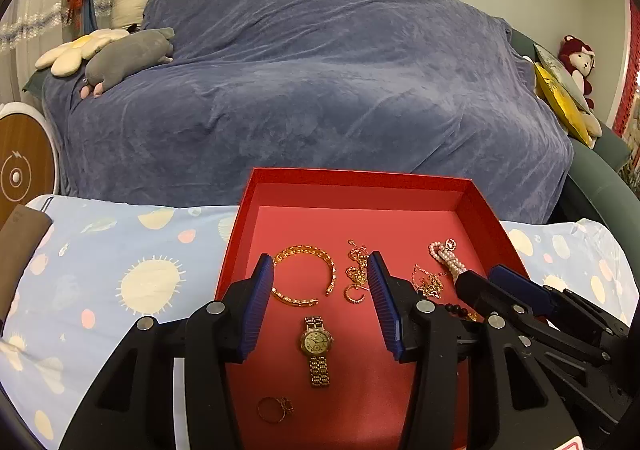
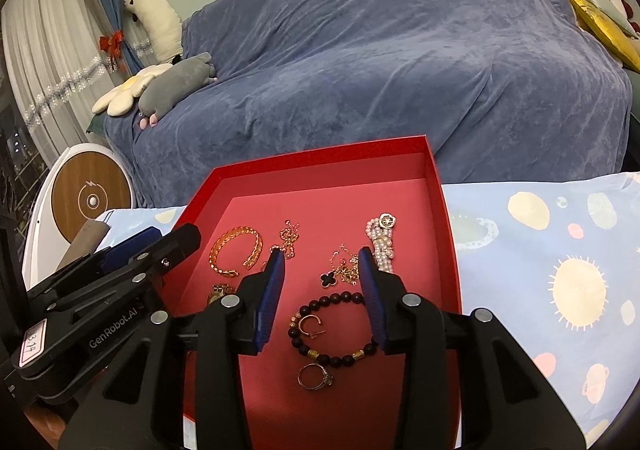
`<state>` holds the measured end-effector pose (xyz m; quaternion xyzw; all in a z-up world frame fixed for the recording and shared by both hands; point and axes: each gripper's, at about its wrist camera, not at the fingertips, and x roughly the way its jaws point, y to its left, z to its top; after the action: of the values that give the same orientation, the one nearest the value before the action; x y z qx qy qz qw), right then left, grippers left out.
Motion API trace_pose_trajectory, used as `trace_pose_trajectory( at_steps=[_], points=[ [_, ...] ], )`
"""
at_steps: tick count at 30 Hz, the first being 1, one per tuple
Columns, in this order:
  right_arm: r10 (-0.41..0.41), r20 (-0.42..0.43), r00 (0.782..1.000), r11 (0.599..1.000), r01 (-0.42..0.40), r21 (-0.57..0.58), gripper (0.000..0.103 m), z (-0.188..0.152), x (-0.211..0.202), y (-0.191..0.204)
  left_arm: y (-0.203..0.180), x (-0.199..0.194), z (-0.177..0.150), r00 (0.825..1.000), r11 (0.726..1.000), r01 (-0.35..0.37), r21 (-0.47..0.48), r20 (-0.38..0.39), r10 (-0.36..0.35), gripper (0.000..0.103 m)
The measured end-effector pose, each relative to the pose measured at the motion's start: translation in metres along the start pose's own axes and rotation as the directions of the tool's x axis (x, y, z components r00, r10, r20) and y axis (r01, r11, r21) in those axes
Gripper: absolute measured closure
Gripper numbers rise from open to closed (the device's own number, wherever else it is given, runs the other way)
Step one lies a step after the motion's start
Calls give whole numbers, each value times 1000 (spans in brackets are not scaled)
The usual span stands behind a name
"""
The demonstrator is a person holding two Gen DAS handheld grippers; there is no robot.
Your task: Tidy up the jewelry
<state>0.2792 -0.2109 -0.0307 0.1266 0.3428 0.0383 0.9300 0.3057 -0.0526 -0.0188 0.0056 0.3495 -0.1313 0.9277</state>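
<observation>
The left gripper [image 1: 322,292] stands half-open and empty over the watch [image 1: 316,346]; the right gripper [image 2: 322,290] gapes narrower, empty, above the bead bracelet [image 2: 334,330]. Gold bangle [image 1: 306,276] lies at eleven o'clock inside the red box [image 1: 360,181].

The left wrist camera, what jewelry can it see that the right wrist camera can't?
Only the left wrist view shows the whole gold watch lying between the open left gripper's fingers; the right view catches just a sliver of it.

Only the right wrist view shows the whole dark bead bracelet, with a small hoop earring inside it, and the black clover pendant, by the open right gripper.

Both show the red box, the gold cuff bangle and the pearl bracelet.
</observation>
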Motion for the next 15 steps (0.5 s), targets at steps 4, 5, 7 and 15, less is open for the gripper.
trace_pose_trajectory(
  at_steps=[4, 5, 7, 15],
  points=[
    [-1, -1, 1000, 1000, 1, -5, 67, -1, -1, 2, -2, 2, -1, 1000, 1000, -7, 7, -4, 7, 57],
    [-3, -3, 1000, 1000, 3, -5, 67, -1, 0, 2, -2, 2, -2, 1000, 1000, -6, 6, -6, 6, 57],
    [-9, -9, 1000, 1000, 8, -9, 67, -1, 0, 3, -2, 3, -2, 1000, 1000, -9, 5, -8, 9, 56],
    [-79, -55, 995, 995, 75, -67, 67, 0, -13, 18, -3, -6, -6, 999, 999, -44, -13, -19, 44, 56]
  ],
)
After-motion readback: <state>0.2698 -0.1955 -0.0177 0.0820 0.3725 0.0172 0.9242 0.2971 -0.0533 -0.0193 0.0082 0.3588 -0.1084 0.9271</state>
